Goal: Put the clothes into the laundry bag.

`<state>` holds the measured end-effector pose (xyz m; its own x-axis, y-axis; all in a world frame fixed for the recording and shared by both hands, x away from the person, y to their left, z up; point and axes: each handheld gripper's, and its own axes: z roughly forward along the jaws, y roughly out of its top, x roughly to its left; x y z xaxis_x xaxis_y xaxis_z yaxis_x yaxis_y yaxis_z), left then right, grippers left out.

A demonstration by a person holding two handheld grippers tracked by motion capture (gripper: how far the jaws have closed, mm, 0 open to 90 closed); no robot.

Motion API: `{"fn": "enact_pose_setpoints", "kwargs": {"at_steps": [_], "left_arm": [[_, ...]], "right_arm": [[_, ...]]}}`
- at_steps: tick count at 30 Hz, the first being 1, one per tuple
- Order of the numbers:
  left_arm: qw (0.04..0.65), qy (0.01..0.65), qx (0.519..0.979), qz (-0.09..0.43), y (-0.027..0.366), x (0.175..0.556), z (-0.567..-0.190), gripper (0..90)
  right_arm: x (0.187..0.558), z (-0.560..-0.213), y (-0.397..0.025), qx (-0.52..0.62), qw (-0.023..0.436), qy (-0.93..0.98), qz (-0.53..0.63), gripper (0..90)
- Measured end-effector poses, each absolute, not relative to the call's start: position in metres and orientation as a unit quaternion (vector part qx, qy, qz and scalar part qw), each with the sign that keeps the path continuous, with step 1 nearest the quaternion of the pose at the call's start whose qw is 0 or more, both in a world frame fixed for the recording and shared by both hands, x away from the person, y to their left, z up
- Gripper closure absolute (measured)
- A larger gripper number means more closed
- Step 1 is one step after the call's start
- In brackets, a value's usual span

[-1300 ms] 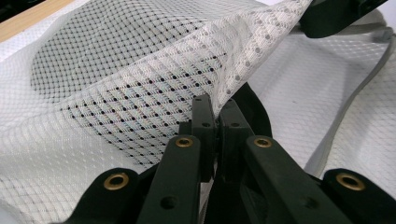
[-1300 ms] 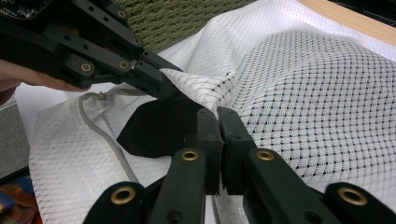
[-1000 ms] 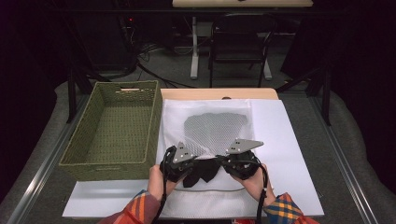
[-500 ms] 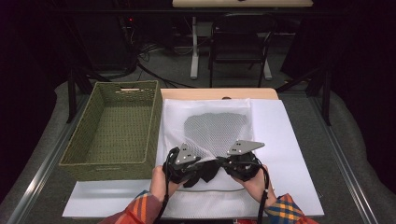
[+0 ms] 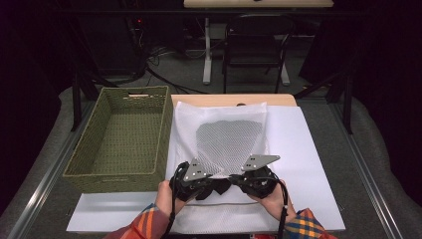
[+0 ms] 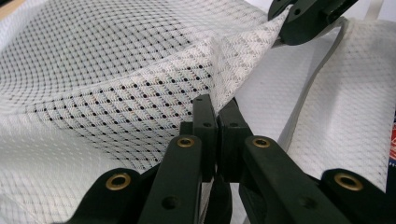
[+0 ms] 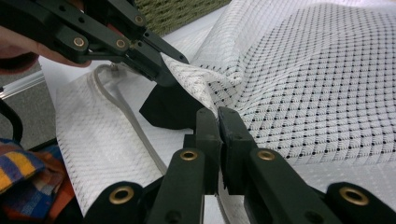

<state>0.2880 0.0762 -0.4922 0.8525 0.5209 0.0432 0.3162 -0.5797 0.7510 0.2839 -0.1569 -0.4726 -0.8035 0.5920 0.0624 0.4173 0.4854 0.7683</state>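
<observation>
The white mesh bag [image 5: 221, 139] lies flat on the white sheet [image 5: 303, 149] covering the table [image 5: 234, 99], with a dark item inside. The wicker basket [image 5: 119, 137] stands just beside its left edge; bare sheet lies to the right. The left gripper [image 5: 211, 185] and right gripper [image 5: 238, 180] are each clamped on the bag's upper layer at the near edge. No writing is legible.

Left gripper [image 6: 217, 109]: black jaws pressed together on a raised fold of white mesh bag [image 6: 116, 98], which spreads from 9 to 12 o'clock. Right gripper [image 6: 306, 16]: at 1 o'clock, touching the same fold's far edge. Grey cord [image 6: 310, 86]: runs from 1 toward 5 o'clock.
</observation>
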Motion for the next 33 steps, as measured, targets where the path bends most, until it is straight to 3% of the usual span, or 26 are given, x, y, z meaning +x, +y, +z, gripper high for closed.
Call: {"fn": "enact_pose_setpoints", "kwargs": {"at_steps": [19,33], "left_arm": [[0.361,0.218,0.899,0.119,0.071,0.277,-0.499,88.0],[0.325,0.213,0.918,0.08,0.068,0.28,-0.512,88.0]], "right_arm": [[0.282,-0.485,-0.162,0.285,0.082,0.877,0.379,88.0],[0.283,-0.495,-0.164,0.289,0.064,0.884,0.362,87.6]]}}
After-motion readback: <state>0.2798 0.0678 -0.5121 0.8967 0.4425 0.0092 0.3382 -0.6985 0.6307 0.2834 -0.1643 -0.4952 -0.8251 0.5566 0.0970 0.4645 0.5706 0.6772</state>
